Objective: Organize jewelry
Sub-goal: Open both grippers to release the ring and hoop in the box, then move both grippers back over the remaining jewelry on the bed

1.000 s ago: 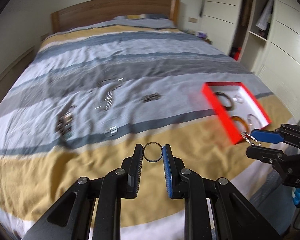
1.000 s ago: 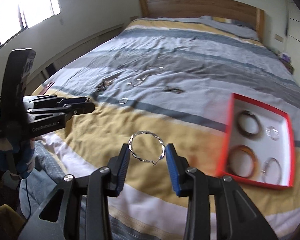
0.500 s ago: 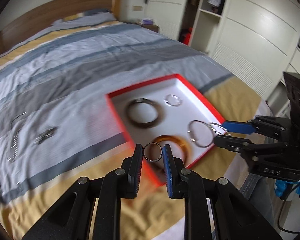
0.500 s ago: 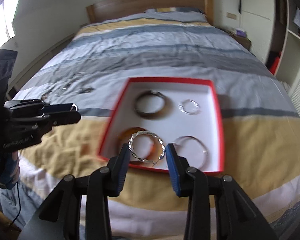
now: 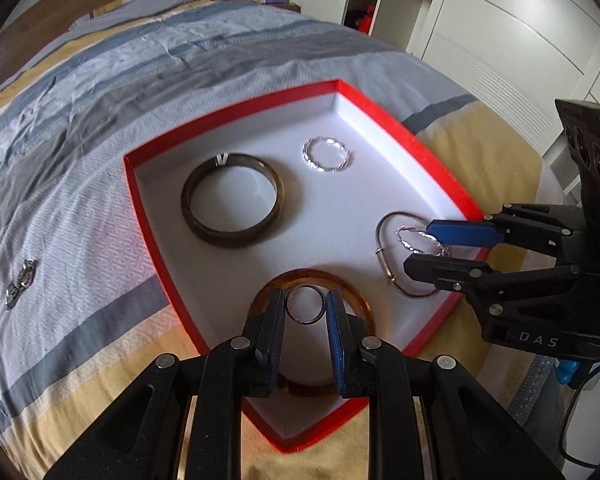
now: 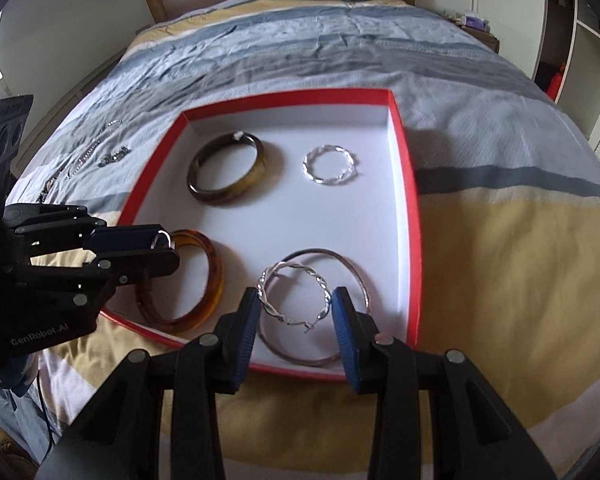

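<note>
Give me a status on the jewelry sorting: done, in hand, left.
Done: four pieces lie in the red box: dark bangle, amber bangle, twisted silver hoop, thin bangle.
In hand: the left gripper holds a small dark ring; the right gripper a twisted hoop earring, both over the box.
Left: loose chains on the bedspread.

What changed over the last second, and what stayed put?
Both grippers swung from over the yellow bedspread to above the red box. The left gripper carried its small dark ring over the amber bangle; the right gripper brought its twisted silver hoop over the thin silver bangle. Neither let go. Box contents unchanged.
</note>
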A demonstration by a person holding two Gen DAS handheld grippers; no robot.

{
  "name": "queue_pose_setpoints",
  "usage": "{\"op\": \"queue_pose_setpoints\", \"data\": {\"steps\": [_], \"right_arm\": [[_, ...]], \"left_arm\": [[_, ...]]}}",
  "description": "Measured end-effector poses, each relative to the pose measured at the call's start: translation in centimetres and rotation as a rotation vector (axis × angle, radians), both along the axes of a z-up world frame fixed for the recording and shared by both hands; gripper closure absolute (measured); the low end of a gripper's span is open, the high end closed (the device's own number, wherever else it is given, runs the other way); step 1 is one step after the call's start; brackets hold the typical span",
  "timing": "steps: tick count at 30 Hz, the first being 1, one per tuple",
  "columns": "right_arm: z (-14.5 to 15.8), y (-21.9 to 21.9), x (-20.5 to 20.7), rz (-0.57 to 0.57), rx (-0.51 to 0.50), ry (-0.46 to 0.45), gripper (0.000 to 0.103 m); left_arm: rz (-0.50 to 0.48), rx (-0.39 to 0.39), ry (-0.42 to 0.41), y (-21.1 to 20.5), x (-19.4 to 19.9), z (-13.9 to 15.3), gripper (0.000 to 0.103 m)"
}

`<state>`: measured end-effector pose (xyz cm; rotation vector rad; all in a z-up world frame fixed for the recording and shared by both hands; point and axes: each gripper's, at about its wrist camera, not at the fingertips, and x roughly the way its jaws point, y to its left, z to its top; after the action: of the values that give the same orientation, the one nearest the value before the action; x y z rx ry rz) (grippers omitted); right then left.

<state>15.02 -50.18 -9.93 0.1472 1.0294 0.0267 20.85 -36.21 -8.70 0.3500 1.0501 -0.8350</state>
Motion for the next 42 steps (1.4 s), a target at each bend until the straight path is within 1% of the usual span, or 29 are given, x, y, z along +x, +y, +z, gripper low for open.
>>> {"op": "queue_pose_setpoints", "data": {"steps": [5, 9, 12, 14, 15, 21, 23, 30, 37, 42], "right_arm": [[-0.7, -0.1, 0.2, 0.007, -0.004, 0.023, 0.067], [-0.8, 0.1, 0.2, 0.018, -0.018, 0.036, 0.067], [-0.7, 0.0, 0.1, 0.009, -0.015, 0.04, 0.067], [-0.6, -0.1, 0.0, 0.005, -0.012, 0.044, 0.067], [-0.5, -0.1, -0.1, 0.003, -0.014, 0.043, 0.067], [0.3, 0.0, -0.8, -0.011, -0.027, 0.042, 0.066], [0.7, 0.0, -1.1, -0.018, -0.028, 0.037, 0.066], [2.1, 0.4, -2.5, -0.041, -0.049, 0.025, 0.064], [4.0, 1.4, -4.0, -0.057, -0.047, -0.009, 0.064], [5.6, 3.2, -5.2, -0.051, -0.038, -0.046, 0.064]], "left_arm": [[0.002, 0.019, 0.018, -0.1, 0.1, -1.2, 0.083], [0.01, 0.017, 0.022, 0.0, 0.1, -1.2, 0.082], [0.015, 0.011, 0.027, 0.2, 0.1, -1.1, 0.075], [0.018, 0.005, 0.02, 0.4, -0.2, -0.7, 0.065], [0.021, 0.002, 0.014, 0.5, -0.3, -0.5, 0.064], [0.035, -0.018, -0.006, 1.6, -1.1, 1.2, 0.06], [0.046, -0.03, -0.015, 2.2, -1.5, 1.9, 0.057], [0.075, -0.057, -0.044, 4.5, -2.6, 4.1, 0.054], [0.129, -0.086, -0.063, 8.0, -4.4, 5.9, 0.047], [0.162, -0.095, -0.083, 10.9, -6.1, 6.9, 0.046]]}}
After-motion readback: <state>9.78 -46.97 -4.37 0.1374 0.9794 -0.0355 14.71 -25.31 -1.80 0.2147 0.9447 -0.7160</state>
